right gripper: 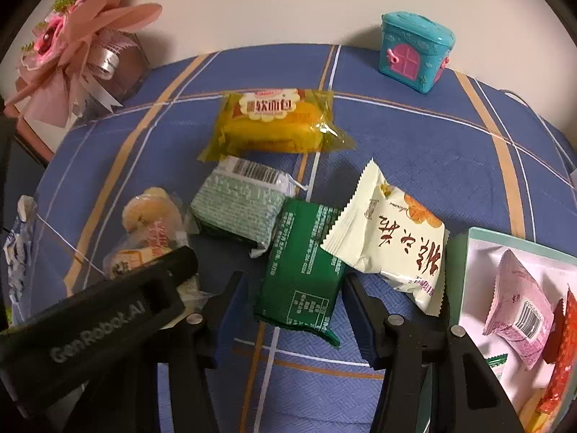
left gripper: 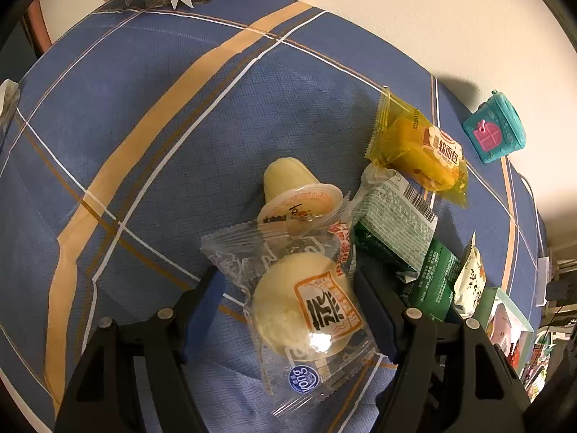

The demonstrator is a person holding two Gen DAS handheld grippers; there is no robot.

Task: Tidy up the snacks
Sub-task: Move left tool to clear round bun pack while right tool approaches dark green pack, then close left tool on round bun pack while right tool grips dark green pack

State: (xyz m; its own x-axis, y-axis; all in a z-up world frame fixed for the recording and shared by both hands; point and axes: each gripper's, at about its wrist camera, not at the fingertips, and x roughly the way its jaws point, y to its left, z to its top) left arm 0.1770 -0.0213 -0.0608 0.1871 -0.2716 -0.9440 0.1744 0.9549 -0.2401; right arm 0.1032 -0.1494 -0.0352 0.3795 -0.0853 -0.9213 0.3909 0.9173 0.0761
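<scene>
The left tool (left gripper: 288, 310) straddled the clear-wrapped round bun (left gripper: 303, 310), jaws apart, seemingly not yet pinching it. The right tool (right gripper: 295, 310) stood open around the dark green packet (right gripper: 303, 267) on the desk (right gripper: 432, 151). Next, I judged, each must close, then carry rightward to the box (right gripper: 468, 252) (already holding snacks).

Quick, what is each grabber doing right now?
Left gripper: open around the round bun packet.
Right gripper: open around the green packet.
</scene>
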